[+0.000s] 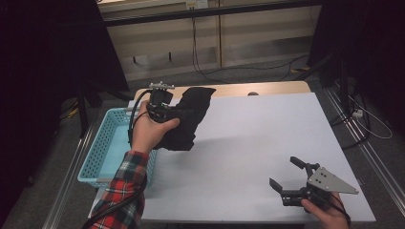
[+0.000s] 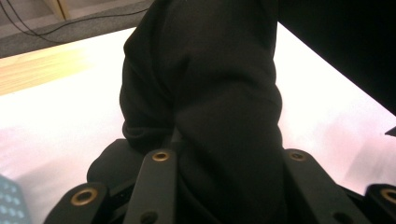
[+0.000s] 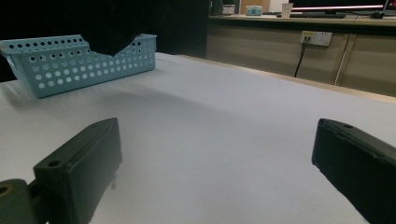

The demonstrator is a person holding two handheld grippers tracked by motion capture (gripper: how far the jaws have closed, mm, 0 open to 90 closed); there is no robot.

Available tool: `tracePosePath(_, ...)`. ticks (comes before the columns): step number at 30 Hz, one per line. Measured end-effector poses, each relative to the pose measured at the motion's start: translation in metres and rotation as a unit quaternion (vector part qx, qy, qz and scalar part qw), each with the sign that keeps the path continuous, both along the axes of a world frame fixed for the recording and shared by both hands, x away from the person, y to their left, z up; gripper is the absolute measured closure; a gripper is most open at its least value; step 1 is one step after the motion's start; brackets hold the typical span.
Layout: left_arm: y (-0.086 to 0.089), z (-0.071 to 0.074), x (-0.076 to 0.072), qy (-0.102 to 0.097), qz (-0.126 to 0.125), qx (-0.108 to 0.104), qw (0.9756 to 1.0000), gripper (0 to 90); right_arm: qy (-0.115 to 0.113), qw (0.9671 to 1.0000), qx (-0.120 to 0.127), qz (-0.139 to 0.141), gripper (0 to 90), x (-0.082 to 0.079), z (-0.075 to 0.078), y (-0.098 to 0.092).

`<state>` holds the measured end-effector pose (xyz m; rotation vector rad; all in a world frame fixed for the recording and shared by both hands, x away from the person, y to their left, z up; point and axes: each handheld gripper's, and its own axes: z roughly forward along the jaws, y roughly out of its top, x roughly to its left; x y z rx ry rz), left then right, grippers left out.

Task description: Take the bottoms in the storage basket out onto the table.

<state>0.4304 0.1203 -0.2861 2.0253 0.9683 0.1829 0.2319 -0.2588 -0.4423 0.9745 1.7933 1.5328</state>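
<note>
A black cloth point(image 1: 190, 117) hangs bunched in the air over the table's left part, held by my left gripper point(image 1: 177, 114), which is shut on it. In the left gripper view the black cloth point(image 2: 215, 93) fills the gap between the two jaws and drapes upward over them. A light blue perforated basket point(image 1: 106, 145) stands at the table's left edge, just left of the held cloth. My right gripper point(image 1: 285, 174) rests near the front right corner, jaws wide apart with nothing between them. From the right gripper view the blue basket point(image 3: 77, 63) stands far off.
The white table top point(image 1: 258, 138) stretches between the two grippers. Its wooden far edge point(image 1: 267, 88) borders a floor with cables. Metal rails run along both sides of the table.
</note>
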Motion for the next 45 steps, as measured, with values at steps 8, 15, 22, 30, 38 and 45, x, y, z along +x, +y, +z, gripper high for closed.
tracePosePath(8,-0.009,-0.015,-0.007,0.000,-0.020,0.000,0.9998,69.7,0.000,1.0000,0.000,0.000,0.8,0.000,0.000,0.000)
tracePosePath(15,-0.016,-0.027,-0.014,0.000,-0.029,-0.002,0.9996,69.6,0.000,1.0000,0.001,0.000,0.8,0.000,0.000,0.000)
tracePosePath(22,-0.023,-0.044,-0.021,-0.002,-0.038,-0.011,0.9992,69.4,0.000,1.0000,0.000,0.000,0.8,0.000,0.000,0.000)
tracePosePath(30,-0.032,-0.063,-0.030,-0.002,-0.051,-0.010,0.9986,69.5,-0.001,1.0000,0.000,0.000,0.8,0.000,0.000,0.000)
tracePosePath(38,-0.038,-0.072,-0.034,-0.010,-0.059,-0.002,0.9982,70.2,-0.002,1.0000,-0.001,0.000,0.8,0.000,0.000,0.001)
tracePosePath(45,-0.043,-0.082,-0.034,-0.009,-0.061,-0.004,0.9981,70.2,-0.001,1.0000,-0.002,0.001,0.8,-0.001,0.000,0.001)
